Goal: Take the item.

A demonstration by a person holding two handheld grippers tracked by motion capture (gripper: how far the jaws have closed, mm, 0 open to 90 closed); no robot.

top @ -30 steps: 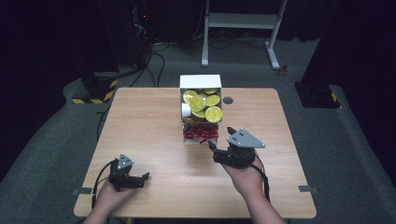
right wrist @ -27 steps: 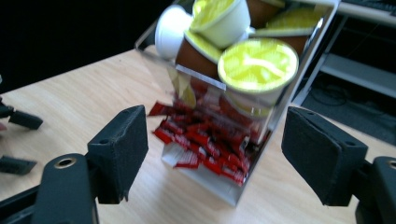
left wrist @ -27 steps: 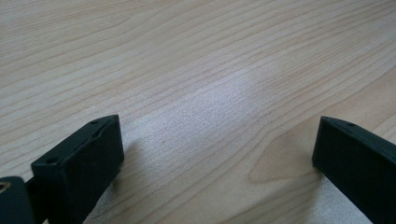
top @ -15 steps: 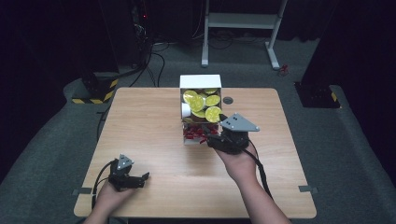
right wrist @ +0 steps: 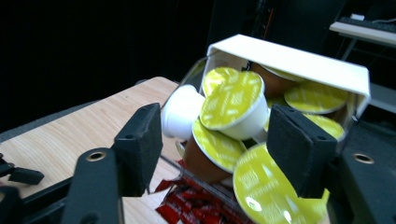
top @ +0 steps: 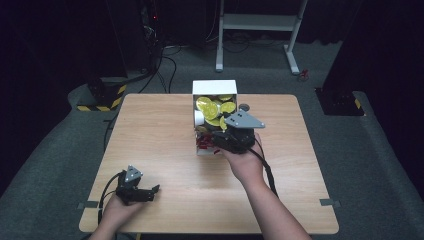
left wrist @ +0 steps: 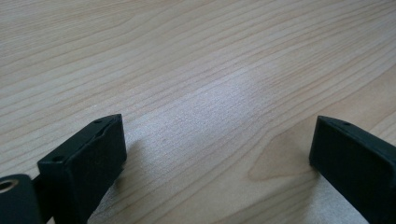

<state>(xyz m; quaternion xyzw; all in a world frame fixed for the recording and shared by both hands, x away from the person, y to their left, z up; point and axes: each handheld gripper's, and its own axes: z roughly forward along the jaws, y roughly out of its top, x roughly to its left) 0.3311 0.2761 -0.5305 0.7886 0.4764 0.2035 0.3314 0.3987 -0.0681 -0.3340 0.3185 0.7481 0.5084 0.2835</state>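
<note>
Table (top: 150,130); rt-claw view: capsule (right wrist: 233,105) betw. jaws

The room is dark. A light wooden tabletop (top: 150,130) stands on grey carpet floor (top: 360,150). Behind it are a white metal stand (top: 260,25), black cables (top: 160,60) and yellow-black striped blocks (top: 107,97).

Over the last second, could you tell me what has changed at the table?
The right gripper moved away from the person to the box of yellow-lidded capsules; its jaws have just been closing around one white capsule, contact unclear. The left gripper stayed open at the near table edge, and the box kept its place.
</note>
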